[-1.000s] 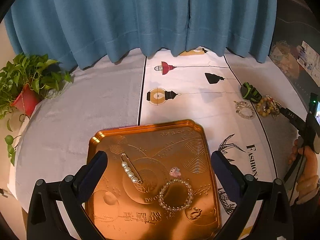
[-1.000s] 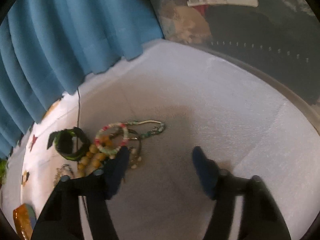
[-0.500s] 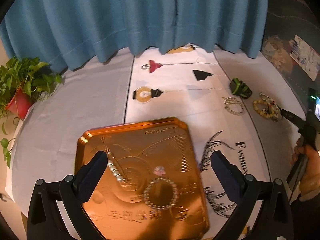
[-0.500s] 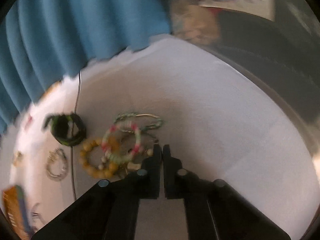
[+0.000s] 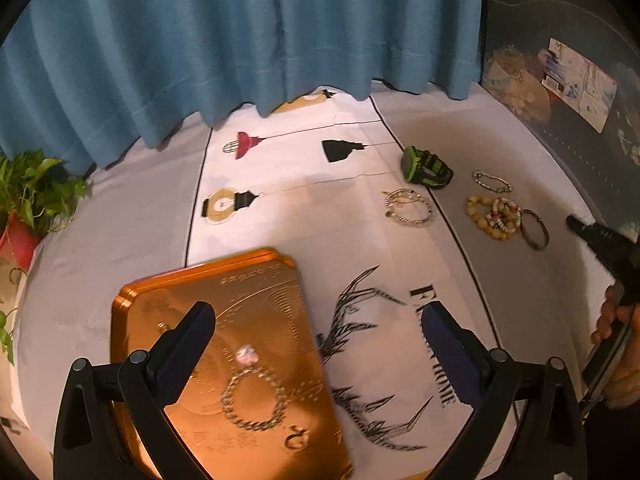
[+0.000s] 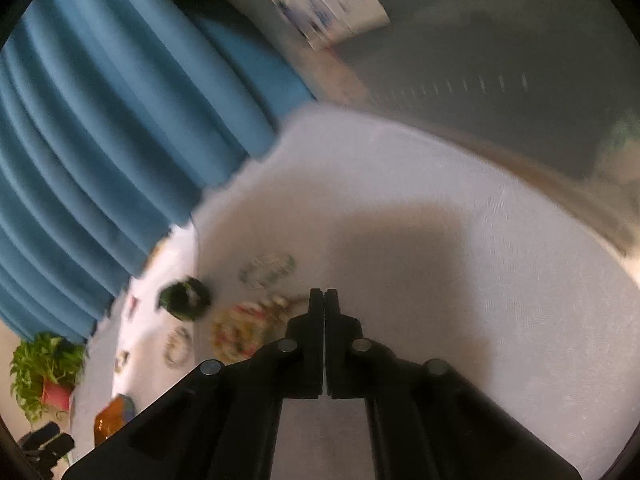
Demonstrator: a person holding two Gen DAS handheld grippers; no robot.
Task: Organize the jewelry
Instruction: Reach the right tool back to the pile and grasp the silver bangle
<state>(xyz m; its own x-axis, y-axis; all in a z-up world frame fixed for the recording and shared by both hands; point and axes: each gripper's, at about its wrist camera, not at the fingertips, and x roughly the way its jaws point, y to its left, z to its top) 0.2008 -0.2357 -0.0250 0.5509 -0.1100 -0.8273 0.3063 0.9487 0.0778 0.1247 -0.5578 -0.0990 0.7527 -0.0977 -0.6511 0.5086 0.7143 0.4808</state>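
Fetching the next bracelet
Right claw [image 6: 323, 300] closed, seemingly empty; left claw [image 5: 320, 322] wide open, empty; reopen over dark bangle [image 5: 534, 229]

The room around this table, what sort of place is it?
Probably a home, perhaps a living room: a blue curtain hangs behind a table under a printed cloth, a potted plant stands at its edge, and bracelets lie beside an orange tray.
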